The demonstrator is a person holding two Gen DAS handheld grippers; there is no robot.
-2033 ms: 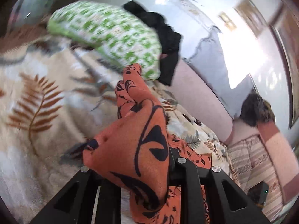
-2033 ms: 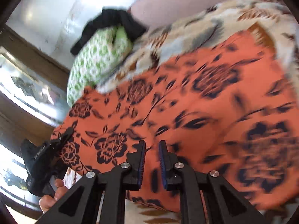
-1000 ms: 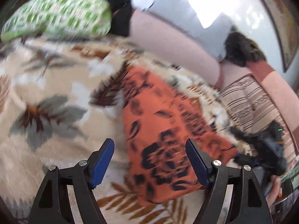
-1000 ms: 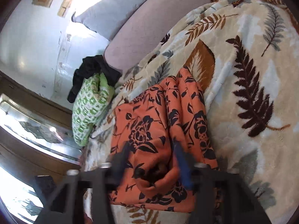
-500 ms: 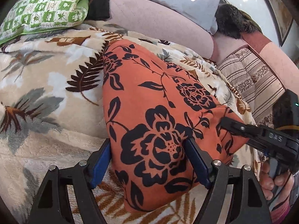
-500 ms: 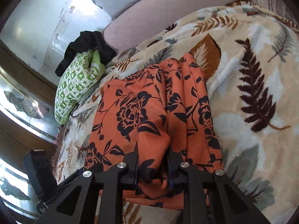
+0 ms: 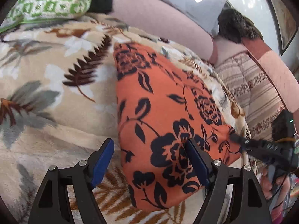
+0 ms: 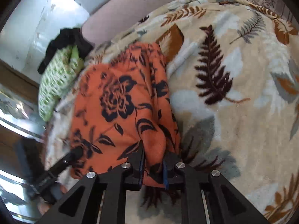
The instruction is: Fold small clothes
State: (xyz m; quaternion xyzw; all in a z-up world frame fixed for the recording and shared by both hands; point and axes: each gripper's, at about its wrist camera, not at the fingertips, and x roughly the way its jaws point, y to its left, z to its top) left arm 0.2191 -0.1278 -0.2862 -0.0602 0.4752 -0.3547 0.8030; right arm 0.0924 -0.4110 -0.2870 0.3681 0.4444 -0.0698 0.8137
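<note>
An orange garment with black flowers (image 7: 164, 112) lies folded on a leaf-patterned blanket (image 7: 46, 78). My left gripper (image 7: 149, 160) is open, its blue pads spread over the garment's near left edge, holding nothing. The right gripper (image 7: 241, 141) shows at the garment's right corner in the left wrist view. In the right wrist view my right gripper (image 8: 152, 166) is shut on a bunched near edge of the orange garment (image 8: 119, 100). The left gripper (image 8: 74, 155) shows at the garment's lower left there.
A green-and-white patterned pillow (image 7: 50, 1) with black clothing (image 8: 63, 41) on it lies at the far end. A pink sofa back (image 7: 160, 18), a grey cushion (image 7: 188, 0) and a striped cushion (image 7: 252, 93) border the blanket.
My left gripper let go of the garment and opened, and the garment dropped flat onto the blanket. My right gripper closed on the garment's near edge and has pulled slightly.
</note>
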